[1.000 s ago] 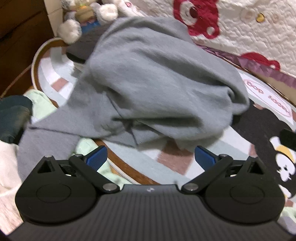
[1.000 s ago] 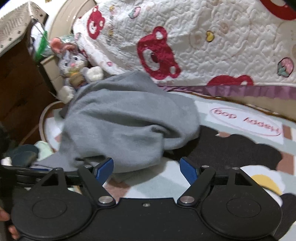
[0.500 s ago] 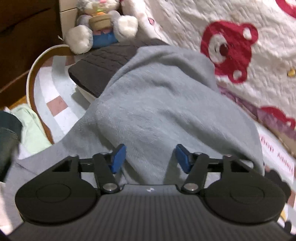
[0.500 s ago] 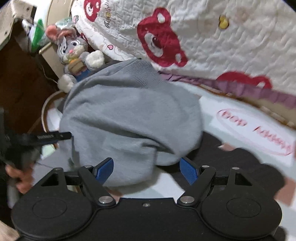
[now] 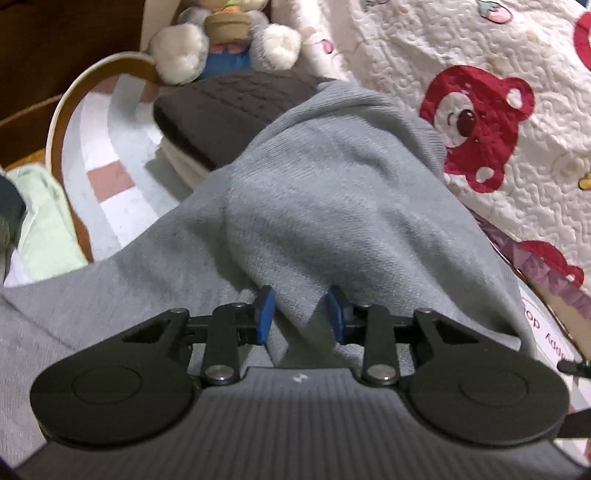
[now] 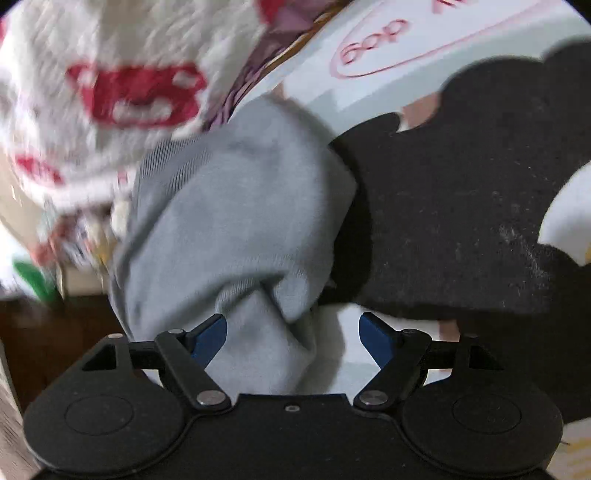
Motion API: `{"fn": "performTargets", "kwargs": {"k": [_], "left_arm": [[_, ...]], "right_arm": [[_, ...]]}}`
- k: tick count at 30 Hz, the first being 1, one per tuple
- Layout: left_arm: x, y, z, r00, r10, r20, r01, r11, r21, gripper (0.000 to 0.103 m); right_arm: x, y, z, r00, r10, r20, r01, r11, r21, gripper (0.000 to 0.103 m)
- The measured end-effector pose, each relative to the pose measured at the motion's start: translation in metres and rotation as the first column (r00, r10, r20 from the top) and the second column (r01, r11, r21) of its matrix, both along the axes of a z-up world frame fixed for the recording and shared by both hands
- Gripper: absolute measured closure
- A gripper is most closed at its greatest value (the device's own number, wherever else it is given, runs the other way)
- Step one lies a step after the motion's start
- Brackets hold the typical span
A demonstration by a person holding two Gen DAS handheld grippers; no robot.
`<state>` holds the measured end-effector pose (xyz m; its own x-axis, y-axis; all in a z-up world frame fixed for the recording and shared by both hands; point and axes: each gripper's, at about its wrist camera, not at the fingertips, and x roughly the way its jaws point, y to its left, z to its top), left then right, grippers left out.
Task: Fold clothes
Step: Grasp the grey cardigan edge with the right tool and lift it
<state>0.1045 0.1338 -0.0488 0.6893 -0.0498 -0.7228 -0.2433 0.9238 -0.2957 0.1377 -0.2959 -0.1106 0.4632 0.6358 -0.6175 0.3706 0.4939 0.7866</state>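
**Gathering the grey sweater from both ends**

We are working on a grey sweater (image 5: 332, 206) that is lying heaped on a patterned rug (image 5: 110, 177), its far end draped over a dark knit (image 5: 236, 107) folded beside a plush toy (image 5: 225, 33). A quilt (image 5: 480, 110) with red bears is hanging just behind it.

Our left gripper (image 5: 301, 314) is pointing down into the near slope of the heap, and its jaws are closing around a raised ridge of cloth. The blue pads (image 5: 264, 314) are flanking that pleat, and we judge them not yet pressing on it. We are probably pinching a ridge because loose knit offers no firm edge there.

Our right gripper (image 6: 293, 334) is standing open at the other end, where the sweater (image 6: 236, 221) is bunching into a rolled fold beside the black part of the rug (image 6: 480, 203). That fold is lying between its spread fingers, nearer the left one, and neither pad is squeezing it. The right view is blurred, so finer contact is hard to tell.

With both ends caught, we could lift and spread the sweater flat for folding.
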Motion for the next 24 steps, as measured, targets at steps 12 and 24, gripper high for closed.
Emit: {"fn": "performTargets", "kwargs": {"k": [12, 24], "left_arm": [[-0.014, 0.047, -0.011, 0.987, 0.155, 0.029, -0.152, 0.985, -0.080, 0.040], [0.015, 0.066, -0.082, 0.986, 0.147, -0.078, -0.164, 0.930, -0.329, 0.017]], "right_arm": [[0.042, 0.006, -0.041, 0.999, -0.044, 0.028, 0.041, 0.997, 0.072, 0.020], [0.068, 0.056, -0.036, 0.988, 0.062, 0.141, -0.067, 0.997, 0.029, 0.061]]}}
